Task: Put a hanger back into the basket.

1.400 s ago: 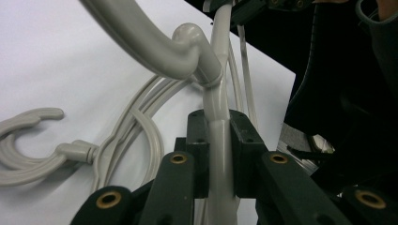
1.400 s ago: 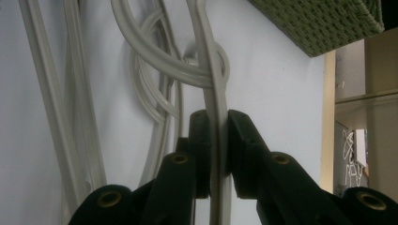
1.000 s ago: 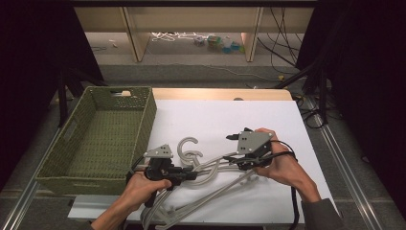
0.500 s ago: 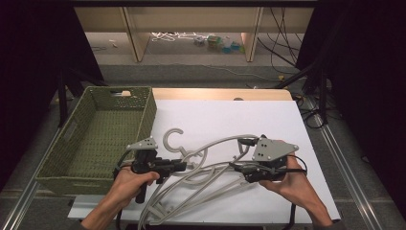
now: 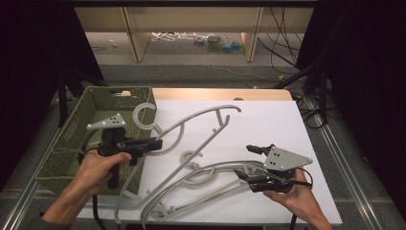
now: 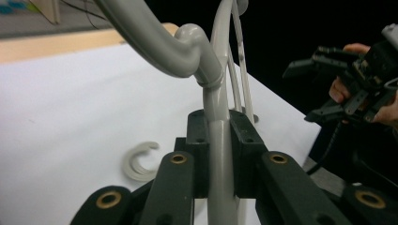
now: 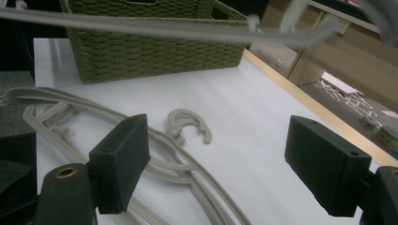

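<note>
Counter [image 5: 268,120]: white sheet over a wooden top, a strip of wood showing at the far edge.
Green woven basket [image 5: 76,139]: at the left edge of the counter.
Left tool [image 5: 155,143]: held in a hand just right of the basket, jaws clamped on the neck of a grey hanger [image 5: 201,122] lifted at a slant, its hook [image 5: 143,115] by the basket's far right corner.
More grey hangers [image 5: 191,179]: stacked flat at the near middle.
Right tool [image 5: 253,160]: near right, its jaws have just been opening, apart beside the stack's right end.

Green woven basket [image 5: 72,139] (table's left edge)
</note>
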The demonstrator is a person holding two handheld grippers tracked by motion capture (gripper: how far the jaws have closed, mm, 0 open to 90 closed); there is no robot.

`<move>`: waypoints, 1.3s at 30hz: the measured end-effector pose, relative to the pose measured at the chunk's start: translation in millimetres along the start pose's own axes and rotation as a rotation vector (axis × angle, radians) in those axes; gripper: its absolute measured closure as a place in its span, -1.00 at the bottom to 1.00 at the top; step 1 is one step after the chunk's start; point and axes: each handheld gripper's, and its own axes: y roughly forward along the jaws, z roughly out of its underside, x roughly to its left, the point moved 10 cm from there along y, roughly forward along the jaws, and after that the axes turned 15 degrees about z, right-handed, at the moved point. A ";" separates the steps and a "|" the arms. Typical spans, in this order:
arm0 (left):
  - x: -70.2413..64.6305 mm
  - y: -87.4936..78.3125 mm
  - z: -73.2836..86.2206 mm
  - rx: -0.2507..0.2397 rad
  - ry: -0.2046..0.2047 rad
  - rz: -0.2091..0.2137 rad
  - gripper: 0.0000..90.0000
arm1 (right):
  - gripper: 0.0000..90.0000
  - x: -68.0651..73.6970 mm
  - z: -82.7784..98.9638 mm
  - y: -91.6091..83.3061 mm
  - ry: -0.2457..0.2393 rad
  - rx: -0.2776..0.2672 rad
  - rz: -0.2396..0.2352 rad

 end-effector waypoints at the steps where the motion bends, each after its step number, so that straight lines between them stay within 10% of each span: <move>1: 0.8 -5.9 -4.1 -0.008 -0.019 -0.005 0.78 | -0.50 -0.4 1.6 1.0 0.015 -0.003 0.008; 7: 22.6 -33.0 -22.9 -0.041 -0.003 -0.062 0.78 | -0.54 3.5 15.3 6.7 0.047 0.009 0.012; 13: 29.6 -50.2 -28.0 -0.090 -0.142 -0.061 0.78 | -0.56 6.0 16.7 8.7 0.057 -0.002 0.012; 14: 49.1 -60.3 -31.7 -0.066 -0.024 -0.134 0.78 | -0.57 5.8 16.9 8.0 0.066 0.000 0.008; 39: 141.3 -141.8 -47.3 -0.137 -0.071 -0.358 0.78 | -0.59 3.5 28.9 15.1 0.098 0.021 0.025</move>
